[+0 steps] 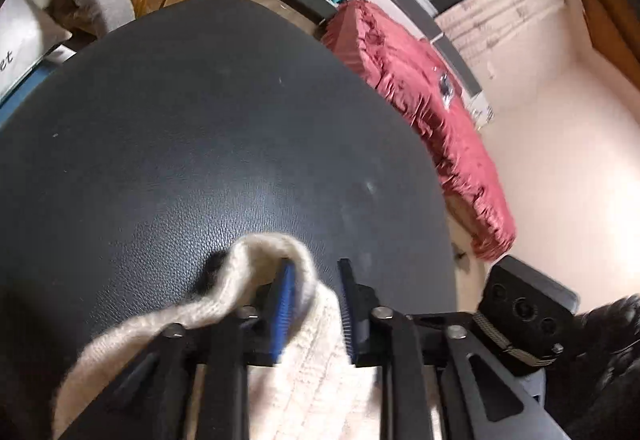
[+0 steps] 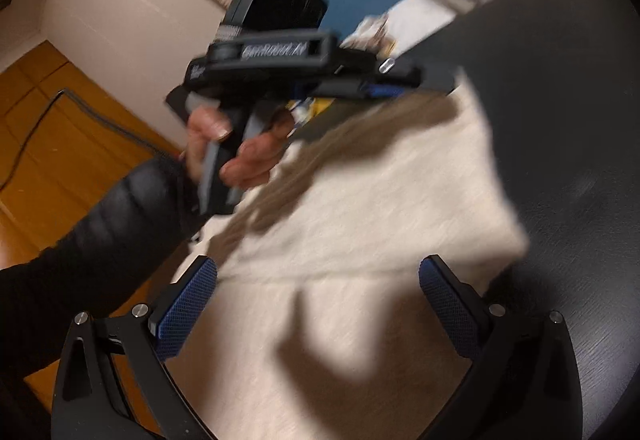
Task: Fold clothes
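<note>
**Spotter:** Where's the garment from where you sit?

**Me:** The cream knit sweater (image 2: 360,208) lies flat on the dark, leather-grained bench (image 2: 560,120). It runs lengthways from just under my right tongs (image 2: 318,304) to the far edge, where the left tongs (image 2: 384,90) sit. The left one is plainly the nearer to that far hem.

**Spotter:** Has the left got hold of it?

**Me:** Not that I can see. In the left wrist view the left tongs (image 1: 316,300) stand only narrowly apart. The thick rolled hem (image 1: 256,252) is hooked over one blue ribbed finger (image 1: 286,304) and drops into the gap. The other pad looks clear of the wool, so I'd call it draped, not pinched.

**Spotter:** And the right?

**Me:** It is spread wide with nothing held and the knit lying below it. The hand (image 2: 240,156) on the left handle, in a black padded sleeve (image 2: 120,208), is blurred.

**Spotter:** Next?

**Me:** I reckon I should clamp that hem, then bring it back along the sweater's length towards the right tongs. The wool is soft and floppy, and I expect it to sag.
</note>
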Motion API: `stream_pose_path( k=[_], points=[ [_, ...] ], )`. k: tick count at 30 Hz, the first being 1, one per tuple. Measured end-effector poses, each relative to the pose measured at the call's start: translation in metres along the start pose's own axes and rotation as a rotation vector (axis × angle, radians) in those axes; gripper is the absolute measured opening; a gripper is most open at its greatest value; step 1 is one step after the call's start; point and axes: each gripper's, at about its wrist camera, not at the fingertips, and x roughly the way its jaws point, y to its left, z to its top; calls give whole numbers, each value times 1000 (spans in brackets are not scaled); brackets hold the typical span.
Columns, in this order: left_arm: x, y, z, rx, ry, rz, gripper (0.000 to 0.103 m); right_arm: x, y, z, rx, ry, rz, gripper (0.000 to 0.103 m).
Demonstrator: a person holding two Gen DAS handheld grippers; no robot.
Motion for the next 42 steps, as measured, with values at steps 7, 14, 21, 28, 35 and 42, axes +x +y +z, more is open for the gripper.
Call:
stream_pose_path(
  k=[7, 14, 21, 28, 35, 42],
  points=[
    [-31, 1, -19, 19, -283, 137, 5, -3, 1, 2, -5, -40, -141, 103],
    [-1, 22, -30, -76, -261, 274, 5, 3, -14, 7, 20, -45, -241, 103],
    [-36, 16, -34, -174, -384, 226, 14, -16, 4, 6, -76, -87, -164, 103],
    [-54, 18, -63, -200, -407, 185, 16, -3, -22, 14, 53, -37, -69, 103],
    [-27, 22, -83, -199, -339, 245, 17, -2, -41, 29, 167, -219, -72, 103],
    [-51, 5, -84, -202, -438, 233, 16, -5, -50, 25, 193, -291, -184, 101]
  ],
)
